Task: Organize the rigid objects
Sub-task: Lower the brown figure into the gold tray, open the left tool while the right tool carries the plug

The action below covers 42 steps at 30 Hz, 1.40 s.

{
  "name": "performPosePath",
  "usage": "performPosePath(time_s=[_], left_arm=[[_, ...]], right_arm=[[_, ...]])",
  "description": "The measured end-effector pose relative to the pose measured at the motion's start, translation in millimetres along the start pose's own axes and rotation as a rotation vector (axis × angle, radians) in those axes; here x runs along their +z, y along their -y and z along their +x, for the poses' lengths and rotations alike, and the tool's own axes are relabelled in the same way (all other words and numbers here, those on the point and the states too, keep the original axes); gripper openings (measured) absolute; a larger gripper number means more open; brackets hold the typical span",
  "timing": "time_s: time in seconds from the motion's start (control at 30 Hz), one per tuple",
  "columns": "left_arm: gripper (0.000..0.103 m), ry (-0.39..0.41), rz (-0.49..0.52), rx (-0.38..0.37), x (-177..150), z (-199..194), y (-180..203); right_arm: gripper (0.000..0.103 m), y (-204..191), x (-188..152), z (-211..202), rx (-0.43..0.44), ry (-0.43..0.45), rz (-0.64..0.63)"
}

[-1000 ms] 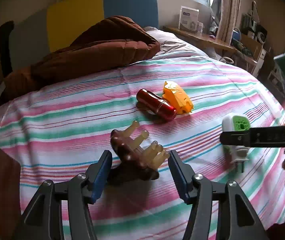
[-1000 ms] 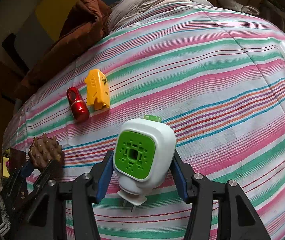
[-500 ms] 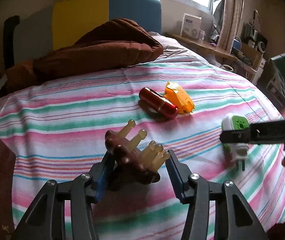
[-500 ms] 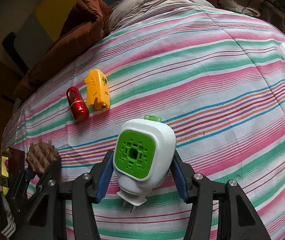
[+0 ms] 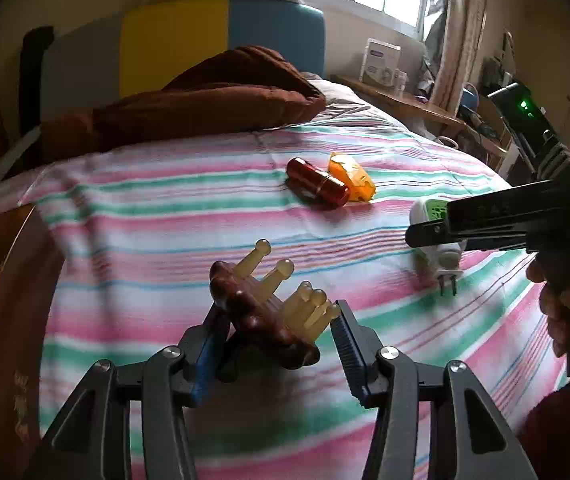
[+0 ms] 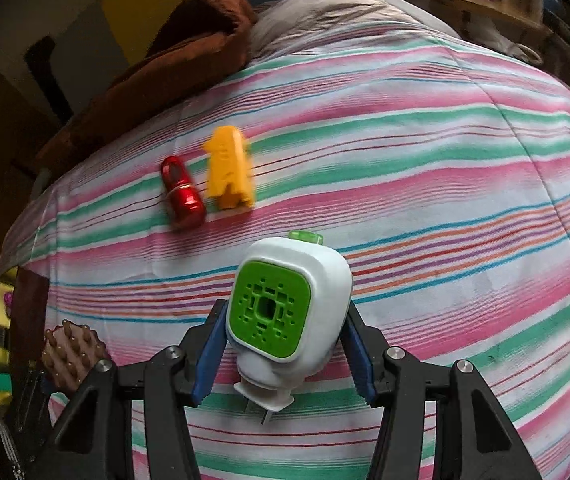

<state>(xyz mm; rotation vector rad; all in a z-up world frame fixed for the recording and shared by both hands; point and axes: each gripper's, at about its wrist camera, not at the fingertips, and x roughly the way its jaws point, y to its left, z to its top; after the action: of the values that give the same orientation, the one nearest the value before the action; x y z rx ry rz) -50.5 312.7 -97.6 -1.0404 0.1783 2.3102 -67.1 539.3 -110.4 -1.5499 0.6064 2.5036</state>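
My left gripper (image 5: 279,320) is shut on a brown massage brush with pale knobbed pegs (image 5: 263,306) and holds it above the striped bedspread. The brush also shows in the right wrist view (image 6: 72,354) at the lower left. My right gripper (image 6: 281,340) is shut on a white plug-in device with a green face (image 6: 285,312), lifted off the bed, prongs down. It also shows in the left wrist view (image 5: 435,232). A red metallic cylinder (image 5: 319,188) (image 6: 181,194) and a yellow plastic piece (image 5: 353,176) (image 6: 231,174) lie side by side on the bed.
A brown blanket (image 5: 189,100) is piled at the head of the bed. A dark box with colourful items (image 6: 9,320) sits past the bed's left edge. A wooden shelf with a white box (image 5: 381,62) stands under the window.
My left gripper closed on the brush and lifted it off the bed. My right gripper raised the plug-in device a little higher. The red cylinder and yellow piece stayed put.
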Motion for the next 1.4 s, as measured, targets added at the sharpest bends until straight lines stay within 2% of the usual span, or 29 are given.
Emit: performPosePath(time_s=[0.27,0.4,0.57,0.83,1.1,1.23,1.4], left_arm=[[0.053,-0.003,-0.058,-0.055,-26,-37,-22],[0.053,-0.004,-0.121,-0.103,-37,-53,-33],[0.053,0.011,-0.102,-0.123,-42,-70,-30],[0.053,0.086,-0.082,-0.153,-43,-116,-36],[0.053,0.141,-0.147,-0.11,-46,-156,-76],[0.053,0.165,-0.201,-0.054,-50,-170,-106],[0.053,0.153,-0.293,0.022,-60,-175,-148]], right_arm=[[0.055,-31,-7,4,0.006,-0.005,-0.128],[0.055,-33,-13,-1,0.005,0.0,-0.164],[0.055,-39,-16,0,0.006,-0.008,-0.19],[0.055,-51,-19,2,0.034,-0.007,-0.244],[0.055,-58,-22,2,0.034,0.0,-0.276],[0.055,-61,-24,2,0.029,0.004,-0.287],[0.053,-66,-28,6,0.021,0.001,-0.314]])
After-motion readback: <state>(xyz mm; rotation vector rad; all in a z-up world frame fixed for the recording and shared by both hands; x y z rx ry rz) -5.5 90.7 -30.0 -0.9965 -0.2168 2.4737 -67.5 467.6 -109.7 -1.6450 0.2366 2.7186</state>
